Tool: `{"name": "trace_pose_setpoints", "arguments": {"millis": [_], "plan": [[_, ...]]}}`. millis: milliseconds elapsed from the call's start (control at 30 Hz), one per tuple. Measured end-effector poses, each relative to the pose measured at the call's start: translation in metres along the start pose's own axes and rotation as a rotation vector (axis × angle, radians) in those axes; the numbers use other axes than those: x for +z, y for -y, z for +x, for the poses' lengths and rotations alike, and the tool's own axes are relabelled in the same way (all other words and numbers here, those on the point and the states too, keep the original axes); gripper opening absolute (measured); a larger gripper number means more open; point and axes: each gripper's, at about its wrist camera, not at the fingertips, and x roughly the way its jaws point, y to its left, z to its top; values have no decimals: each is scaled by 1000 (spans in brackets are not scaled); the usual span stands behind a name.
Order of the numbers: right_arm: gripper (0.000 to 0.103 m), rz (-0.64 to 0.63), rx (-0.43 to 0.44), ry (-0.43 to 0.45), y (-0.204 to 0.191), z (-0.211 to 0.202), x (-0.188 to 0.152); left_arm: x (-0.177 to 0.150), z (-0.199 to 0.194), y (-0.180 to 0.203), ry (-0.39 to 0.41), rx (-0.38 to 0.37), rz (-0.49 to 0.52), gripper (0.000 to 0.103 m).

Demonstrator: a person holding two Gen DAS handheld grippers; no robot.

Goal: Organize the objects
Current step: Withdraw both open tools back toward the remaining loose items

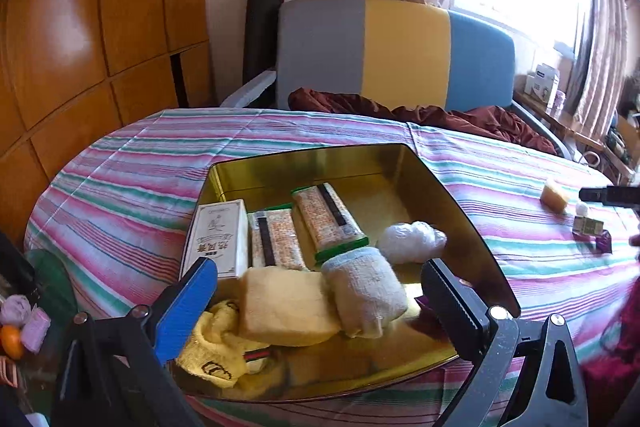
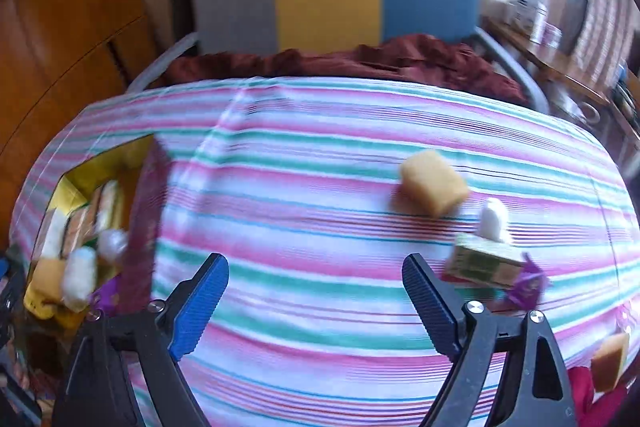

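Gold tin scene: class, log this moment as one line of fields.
tin: part filled | left gripper: open over towels | right gripper: open, empty | sponge: on cloth

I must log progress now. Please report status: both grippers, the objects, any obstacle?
Left gripper open over gold tin. Right gripper open, empty, above striped cloth. Yellow sponge, small green box not yet in the tin. Nothing in the way.

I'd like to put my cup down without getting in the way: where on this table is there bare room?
The striped cloth is bare between the gold tin and the yellow sponge, and along the far edge by the chair. The tin's near end is crowded with towels; the small box and purple packet crowd the right.
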Motion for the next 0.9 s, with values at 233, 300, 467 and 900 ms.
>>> {"name": "trace_pose_setpoints", "arguments": {"millis": [233, 300, 467, 900], "plan": [[90, 325, -159, 93, 122, 2, 3, 8, 1, 30, -5, -61, 76, 102], [90, 485, -172, 103, 158, 1, -10, 11, 2, 41, -7, -87, 99, 102], [90, 820, -93, 150, 215, -11, -40, 18, 8, 77, -28, -164, 145, 102], [90, 901, 41, 118, 223, 0, -48, 30, 26, 188, -95, -332, 273, 102]]}}
